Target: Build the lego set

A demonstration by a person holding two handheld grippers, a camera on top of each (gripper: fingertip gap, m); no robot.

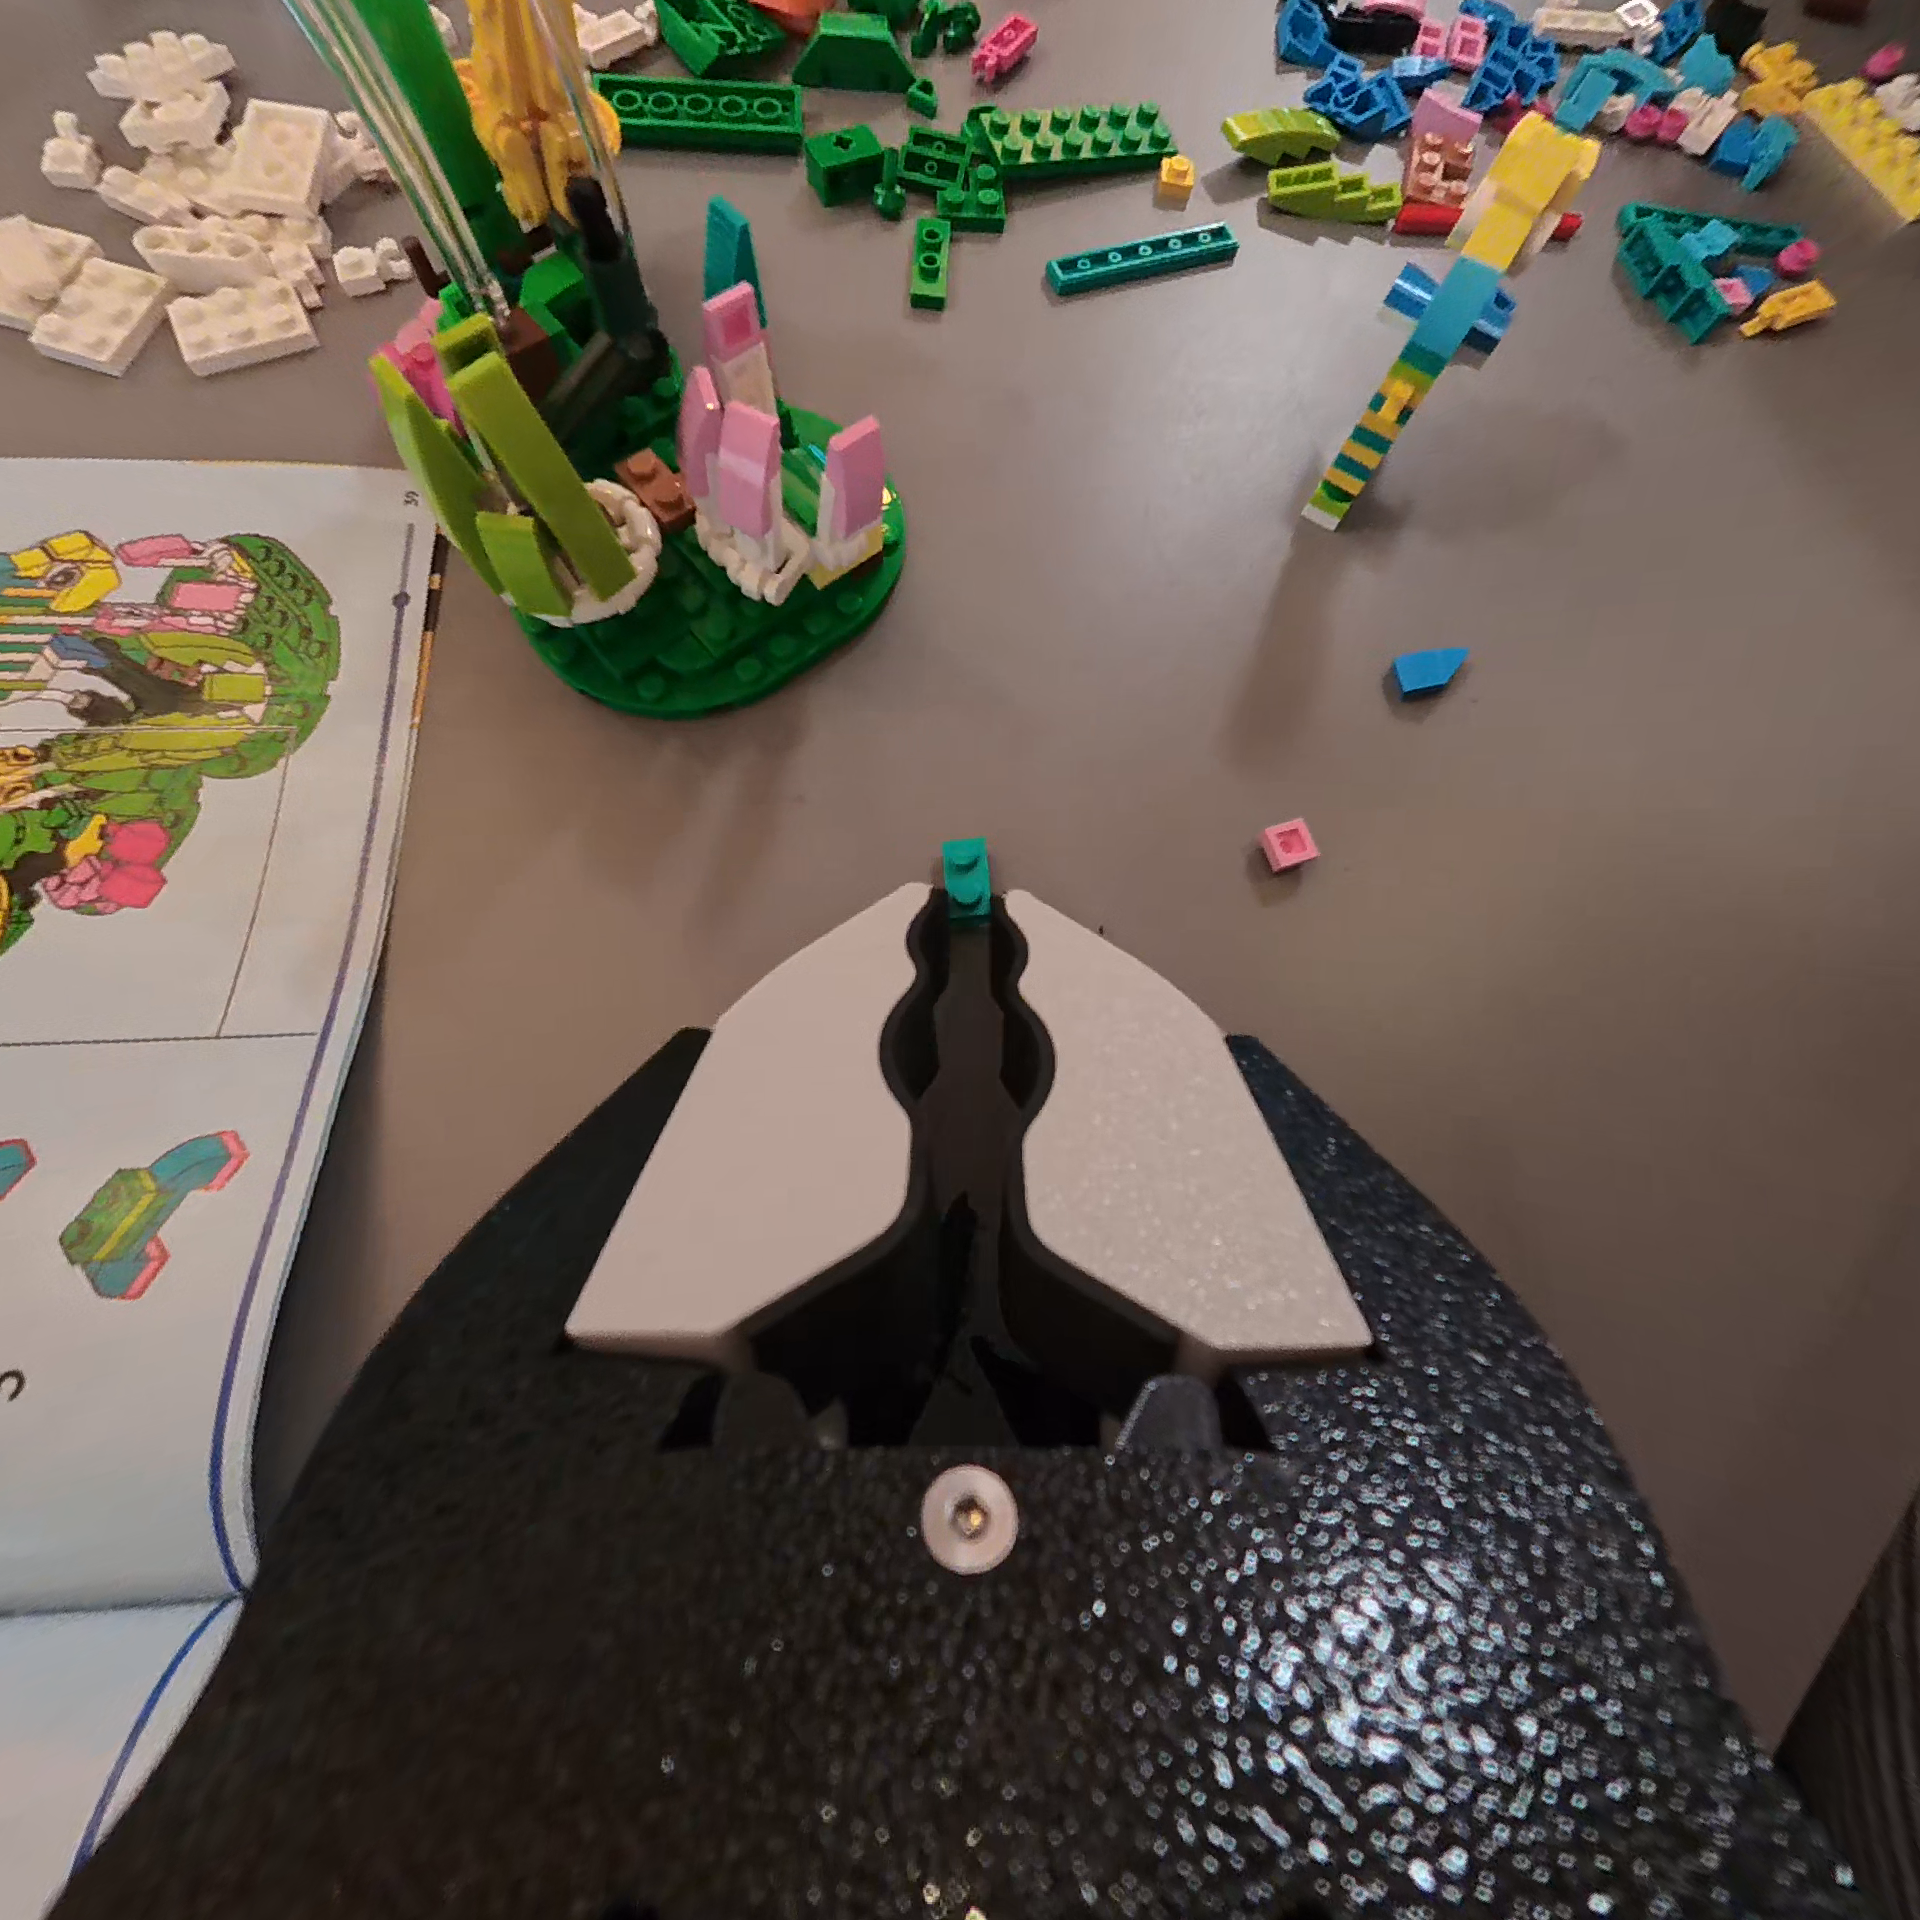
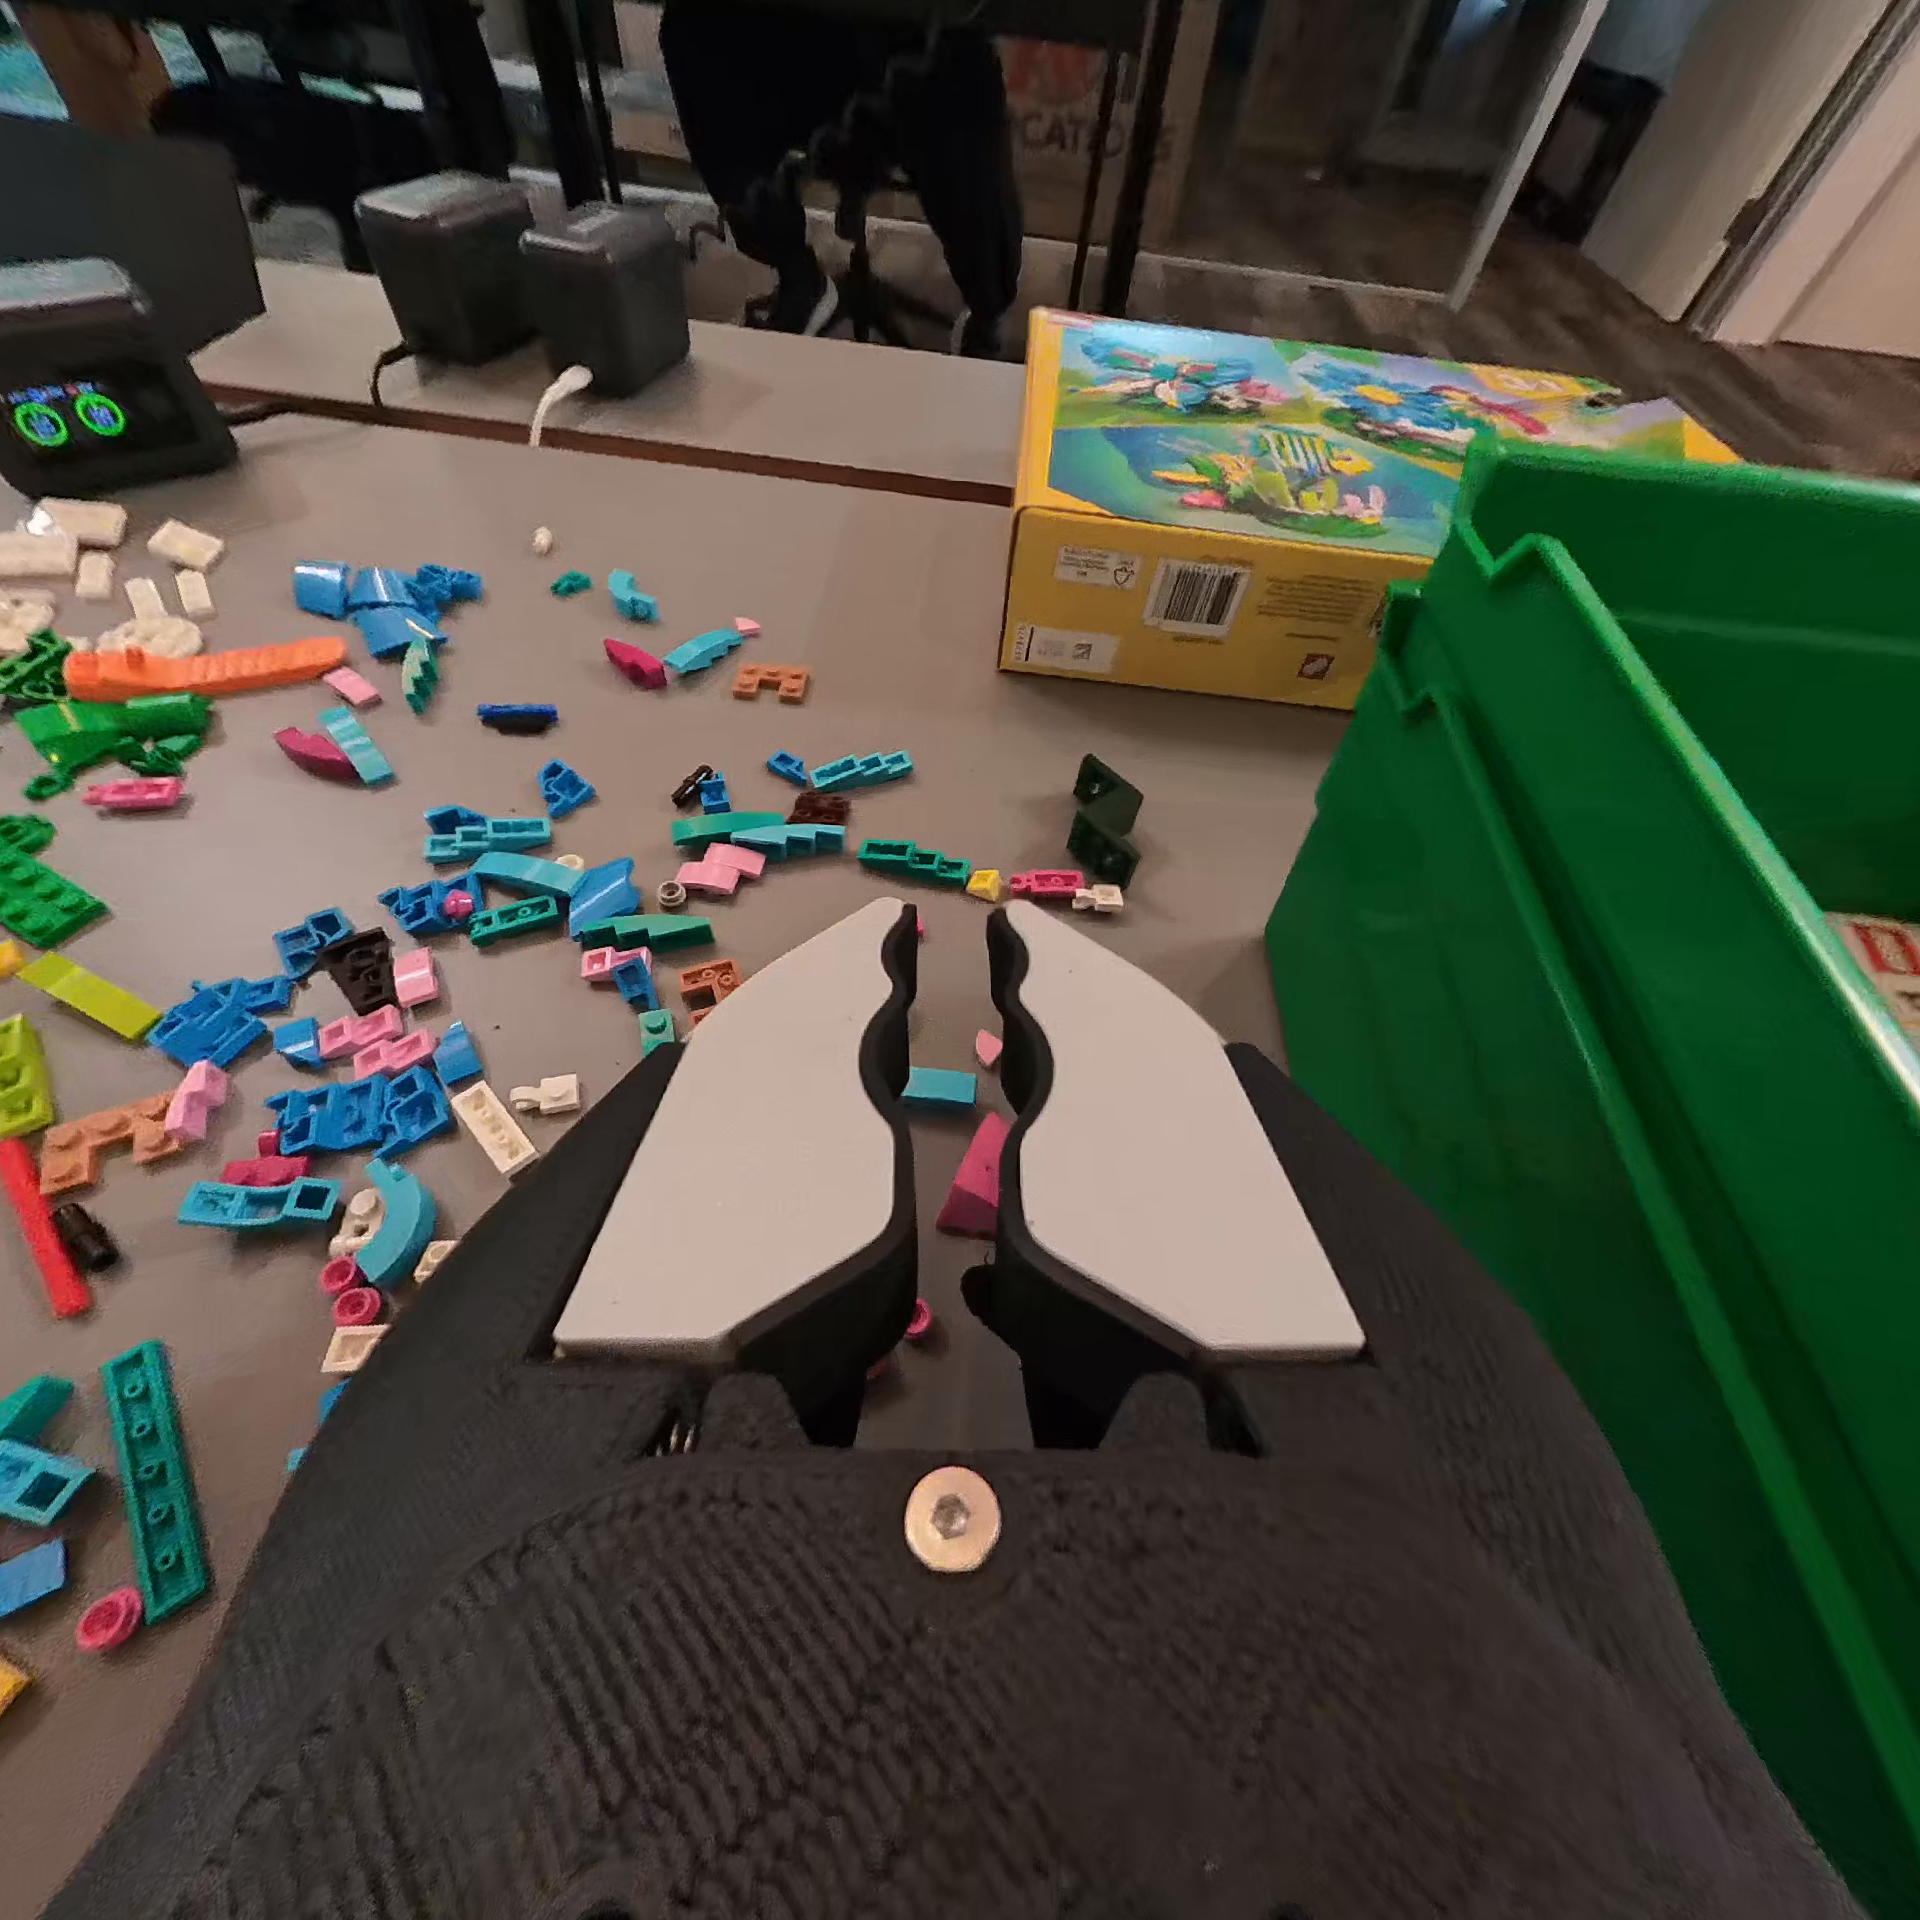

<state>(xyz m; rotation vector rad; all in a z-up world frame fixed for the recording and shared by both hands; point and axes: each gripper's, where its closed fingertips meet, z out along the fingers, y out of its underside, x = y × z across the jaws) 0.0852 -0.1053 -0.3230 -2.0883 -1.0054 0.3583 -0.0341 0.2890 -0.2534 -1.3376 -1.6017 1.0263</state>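
The left gripper has its fingers closed on a small teal plate, which sticks out from the fingertips, in front of the green flower model and a good way apart from it. The plate looks like a piece of two studs; its long axis runs forward along the fingers, away from the camera, and the studs face up. The right gripper holds nothing: its fingers stand a little apart above the loose bricks on the worktop, to the right of the model and beside the green bin. I judge that the step in hand is to bring this plate to its place in the build. To do it well, the plate should stay level with the studs up, and only its rear end should be pinched so the front can seat first. The open instruction booklet, just left of the model, should be checked for the right spot. The free gripper could steady the model's base while the plate is pressed down straight.
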